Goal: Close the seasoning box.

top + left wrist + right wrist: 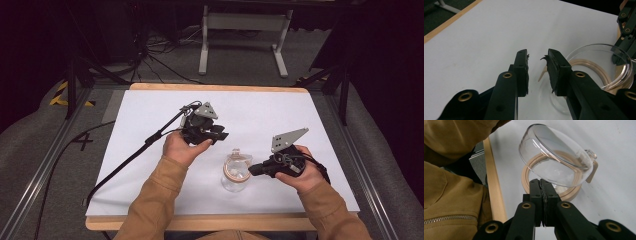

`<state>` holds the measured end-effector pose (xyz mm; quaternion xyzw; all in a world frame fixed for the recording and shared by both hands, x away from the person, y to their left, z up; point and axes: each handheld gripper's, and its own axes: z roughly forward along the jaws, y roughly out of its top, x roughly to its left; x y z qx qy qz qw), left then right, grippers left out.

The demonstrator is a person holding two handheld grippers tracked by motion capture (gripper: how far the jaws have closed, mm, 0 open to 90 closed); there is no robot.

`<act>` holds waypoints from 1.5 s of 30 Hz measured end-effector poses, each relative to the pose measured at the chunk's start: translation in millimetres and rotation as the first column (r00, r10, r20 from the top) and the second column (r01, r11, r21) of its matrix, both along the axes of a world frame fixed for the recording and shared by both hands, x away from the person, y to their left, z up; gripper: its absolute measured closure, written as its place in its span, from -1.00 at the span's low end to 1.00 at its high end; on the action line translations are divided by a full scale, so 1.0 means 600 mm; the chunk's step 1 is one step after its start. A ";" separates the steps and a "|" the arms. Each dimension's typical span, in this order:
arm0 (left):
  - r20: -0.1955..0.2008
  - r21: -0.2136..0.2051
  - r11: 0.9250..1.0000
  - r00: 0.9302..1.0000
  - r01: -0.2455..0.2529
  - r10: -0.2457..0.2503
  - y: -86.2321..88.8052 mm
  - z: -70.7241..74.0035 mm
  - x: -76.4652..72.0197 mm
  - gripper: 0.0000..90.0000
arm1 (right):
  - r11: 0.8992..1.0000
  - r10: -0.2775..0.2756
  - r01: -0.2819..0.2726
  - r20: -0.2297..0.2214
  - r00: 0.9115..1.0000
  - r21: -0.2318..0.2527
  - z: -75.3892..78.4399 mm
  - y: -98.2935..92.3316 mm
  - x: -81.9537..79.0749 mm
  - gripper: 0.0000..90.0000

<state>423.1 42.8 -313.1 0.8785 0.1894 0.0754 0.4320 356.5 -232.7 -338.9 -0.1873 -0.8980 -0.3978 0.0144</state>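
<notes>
1. Standing near the desk's (150, 115) near edge, a little right of its middle, is a clear glass jar (235, 175); it has a round body, a tan sealing ring (529, 183) around its mouth and a domed clear lid (554, 157) with a small clear tab (591, 153) on its rim; a tan tongue of the ring (592, 173) sticks out under that tab.

2. Tilting up off the ring, the lid is raised on the side facing the right gripper (256, 169) and stays low on the tab side, as the right gripper view shows; a small pale object lies inside the jar, too blurred to name.

3. Coming in from the jar's right, the right gripper reaches the jar's rim with its jaws pressed together; in its own view their tips meet just below the lifted lid edge; whether they pinch anything cannot be told.

4. Hovering over the middle of the desk, up and to the left of the jar and apart from it, the left gripper (220, 134) is held in the left hand (181, 147); its jaws stand a narrow gap apart with nothing between them.

5. Judging from the high view, the jar stands upright with its mouth upward; its tab points toward the desk's far edge.
</notes>
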 end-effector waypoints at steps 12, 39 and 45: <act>-0.016 0.008 1.000 1.000 -0.001 0.001 -0.002 -0.003 0.002 0.53 | 0.996 0.030 -0.035 -0.067 0.997 -0.076 -0.010 0.002 0.003 0.96; 0.038 -0.007 0.990 0.990 -0.138 0.139 0.047 0.004 -0.029 0.33 | 0.981 -0.183 0.168 0.166 0.969 0.101 0.058 -0.059 0.031 0.40; 0.041 -0.010 0.980 0.979 -0.198 0.198 0.072 0.000 -0.033 0.32 | 0.957 -0.290 0.276 0.203 0.935 0.094 0.064 -0.102 0.062 0.31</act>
